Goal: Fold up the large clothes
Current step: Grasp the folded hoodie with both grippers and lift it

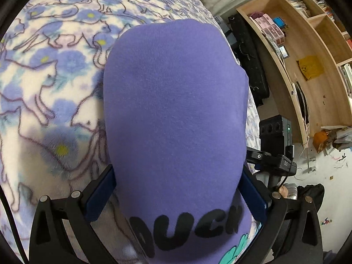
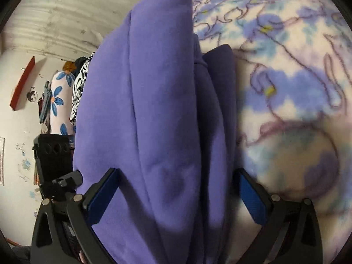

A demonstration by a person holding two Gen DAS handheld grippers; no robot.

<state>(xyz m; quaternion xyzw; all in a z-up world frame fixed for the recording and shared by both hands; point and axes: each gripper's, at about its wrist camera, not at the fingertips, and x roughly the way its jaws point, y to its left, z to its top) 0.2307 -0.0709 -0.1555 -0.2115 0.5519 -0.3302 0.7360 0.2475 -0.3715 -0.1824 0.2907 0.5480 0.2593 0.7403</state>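
A folded purple sweatshirt (image 1: 171, 99) with black "DUCK" lettering lies on a cat-print fleece blanket (image 1: 55, 66). My left gripper (image 1: 177, 171) stands wide around its near end, and the blue pads (image 1: 101, 193) flank the cloth without squeezing it. In the right wrist view the same purple sweatshirt (image 2: 154, 99) shows as thick stacked folds running away from me. My right gripper (image 2: 176, 171) is open at full width astride the bundle. The cloth lies against the left pad (image 2: 103, 193), and a gap shows at the right one. The blanket (image 2: 286, 88) spreads out to the right.
The bed's edge runs along the right of the left wrist view, with black cases (image 1: 248, 55) and a wooden bookshelf (image 1: 308, 55) beyond it. The other gripper's black body (image 1: 275, 136) sits close beside the sweatshirt. A floral cushion (image 2: 59, 101) leans by the wall.
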